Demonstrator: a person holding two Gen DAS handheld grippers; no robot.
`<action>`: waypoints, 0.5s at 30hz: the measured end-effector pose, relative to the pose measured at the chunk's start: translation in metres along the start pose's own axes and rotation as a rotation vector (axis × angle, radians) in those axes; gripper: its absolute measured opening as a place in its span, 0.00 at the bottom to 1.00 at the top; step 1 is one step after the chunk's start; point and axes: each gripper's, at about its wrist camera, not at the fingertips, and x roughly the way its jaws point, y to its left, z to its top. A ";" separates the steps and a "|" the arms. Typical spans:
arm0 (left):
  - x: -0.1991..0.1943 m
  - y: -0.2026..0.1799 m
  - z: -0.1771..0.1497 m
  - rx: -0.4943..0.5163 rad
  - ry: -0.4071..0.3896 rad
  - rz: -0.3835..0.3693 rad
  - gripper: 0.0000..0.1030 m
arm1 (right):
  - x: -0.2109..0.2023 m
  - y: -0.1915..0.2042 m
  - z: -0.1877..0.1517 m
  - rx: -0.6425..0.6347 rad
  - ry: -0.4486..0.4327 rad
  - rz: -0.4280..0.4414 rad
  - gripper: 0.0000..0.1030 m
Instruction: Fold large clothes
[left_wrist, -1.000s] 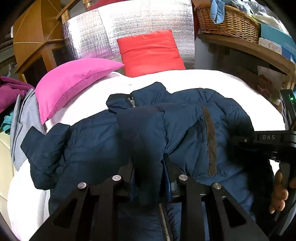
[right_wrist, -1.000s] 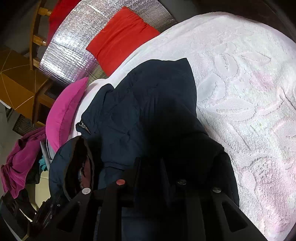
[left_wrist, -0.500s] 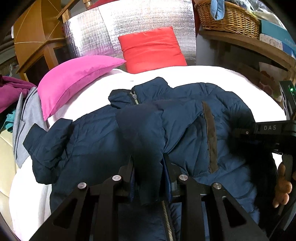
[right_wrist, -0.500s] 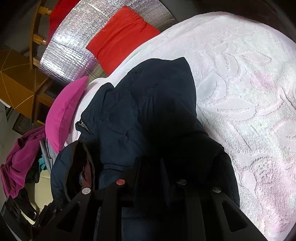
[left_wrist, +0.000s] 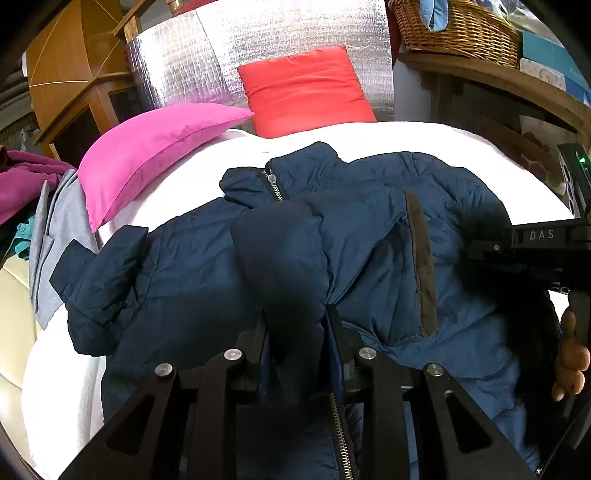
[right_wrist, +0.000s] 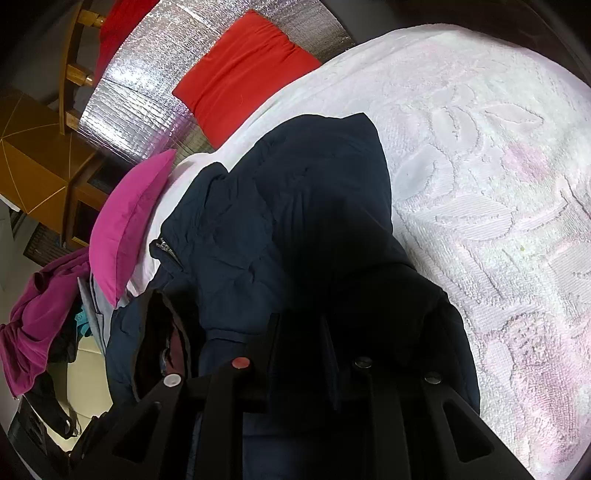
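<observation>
1. The jacket (left_wrist: 369, 258) lay on the bed (right_wrist: 498, 166), front up.
2. Left tongs (left_wrist: 295, 325) were clamped on a fold of it; right tongs (right_wrist: 299, 332) likewise.
3. Judged soft, puffy, light, slippery; hem and zipper edge offered the surest hold.
4. Shell: navy, quilted, creased. Bedcover: white, embossed.

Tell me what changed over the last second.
Little changed. The left gripper stays shut on the jacket sleeve, easing slightly forward, so the pillows sit lower in its view. The right gripper keeps its hold on the jacket; nothing was released.
</observation>
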 end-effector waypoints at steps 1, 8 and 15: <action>0.001 0.000 0.000 0.001 0.001 0.000 0.28 | 0.000 0.000 0.000 0.000 0.000 0.000 0.23; 0.001 0.002 -0.002 0.001 0.004 -0.002 0.28 | 0.000 0.001 0.000 0.001 -0.001 0.000 0.24; -0.001 0.016 0.007 -0.073 -0.003 -0.107 0.75 | 0.000 0.002 -0.001 0.001 0.000 0.000 0.23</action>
